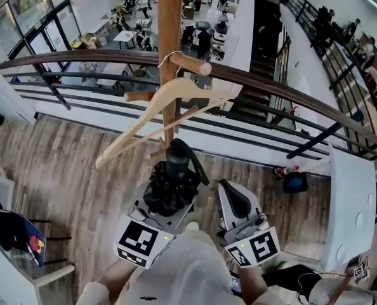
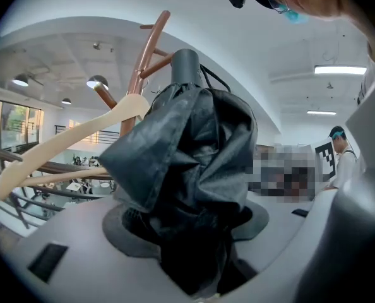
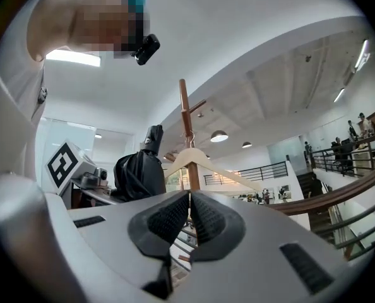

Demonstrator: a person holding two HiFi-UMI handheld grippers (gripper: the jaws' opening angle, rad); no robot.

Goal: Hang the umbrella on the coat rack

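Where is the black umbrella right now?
The umbrella stands at the head view's lower centre, held in the left gripper, just below the wooden hanger on the coat rack.

Folded black cloth umbrella [image 2: 187,163]: thin crinkly fabric w/ faint sheen; its round dark handle [image 2: 186,65] smooth matt plastic. Pale wooden clothes hanger [image 2: 67,145] smooth, satin. Reddish-brown wooden coat rack [image 1: 170,43] smooth, slight gloss. Right gripper [image 3: 189,210]: matt light-grey plastic shell, black ribbed rubbery pads [image 3: 167,218]. Grey-brown plank floor [image 1: 68,170]: wood grain, matt
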